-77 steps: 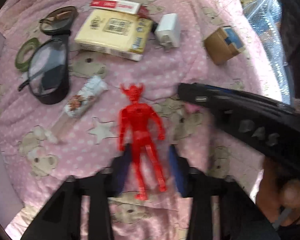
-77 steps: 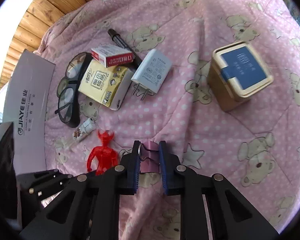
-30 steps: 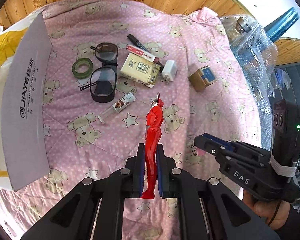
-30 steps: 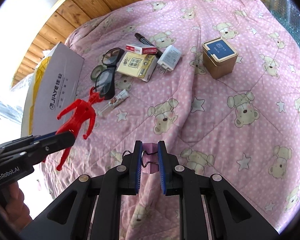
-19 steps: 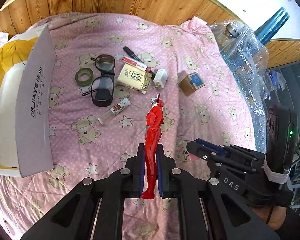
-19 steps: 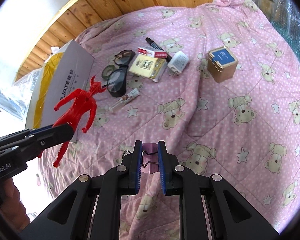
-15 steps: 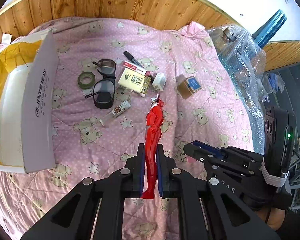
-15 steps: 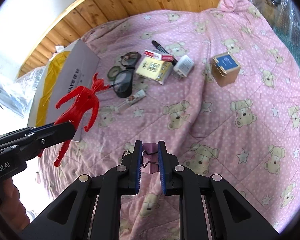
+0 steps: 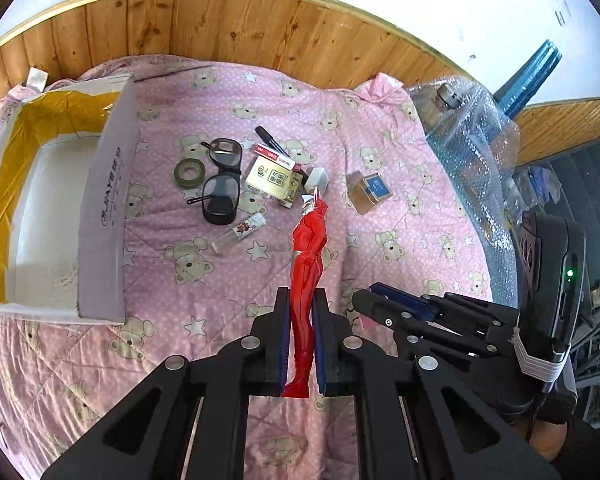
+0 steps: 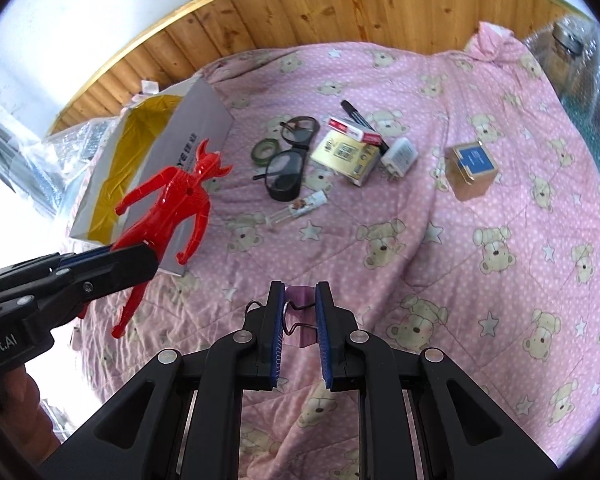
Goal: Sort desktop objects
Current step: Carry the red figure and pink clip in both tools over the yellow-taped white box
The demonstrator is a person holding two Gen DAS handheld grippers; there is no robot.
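Left gripper (image 9: 301,336) clamped on red toy figure (image 9: 307,276), held aloft above pink quilt (image 9: 220,272), right gripper (image 10: 298,320) clamped on pink binder clip (image 10: 299,316) above quilt, open cardboard box (image 9: 52,216) at quilt's left edge, glasses (image 9: 221,184) mid-quilt.

Pink bear-print quilt (image 9: 204,292), open cardboard box (image 9: 100,216) at its left edge, glasses (image 9: 220,184), green tape roll (image 9: 189,173), small vial (image 9: 239,232), yellow carton (image 9: 274,178), white charger (image 10: 399,157), brown cube box (image 9: 370,192), black marker (image 10: 354,113).
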